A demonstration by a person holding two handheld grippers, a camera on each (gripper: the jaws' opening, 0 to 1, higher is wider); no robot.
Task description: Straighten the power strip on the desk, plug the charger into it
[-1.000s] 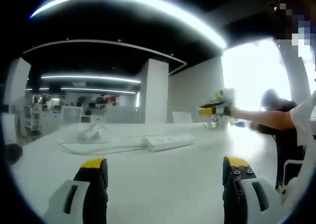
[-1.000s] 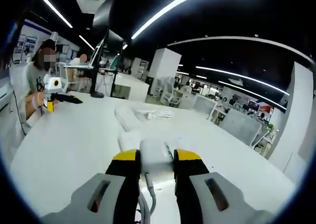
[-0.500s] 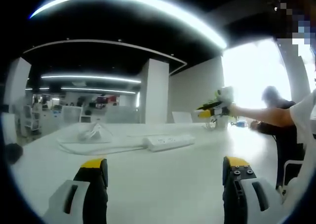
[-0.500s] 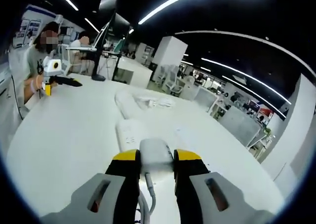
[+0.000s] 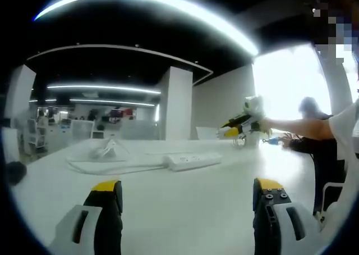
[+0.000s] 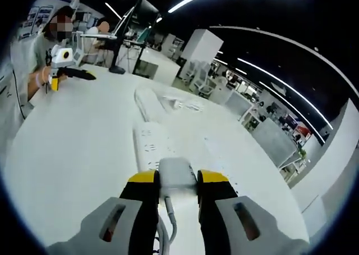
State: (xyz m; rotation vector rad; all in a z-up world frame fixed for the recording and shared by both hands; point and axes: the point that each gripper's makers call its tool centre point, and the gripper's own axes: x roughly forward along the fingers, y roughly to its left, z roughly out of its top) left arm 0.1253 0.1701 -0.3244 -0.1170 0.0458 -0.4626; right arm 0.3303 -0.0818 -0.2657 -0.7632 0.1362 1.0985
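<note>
Nearing power strip [image 6: 147, 148], charger [image 6: 178, 175] gripped, tilted lower

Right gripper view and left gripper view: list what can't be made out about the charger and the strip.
- Charger prongs: right gripper view, hidden behind the charger body held in the right gripper.
- Strip near end: right gripper view, covered by the charger, so contact cannot be told.
- Strip sockets: left gripper view, too small and blurred.
- Strip cord: both views, washed out against the white desk.
- Left gripper: jaws wide apart, bases cut off by the bottom edge.
</note>
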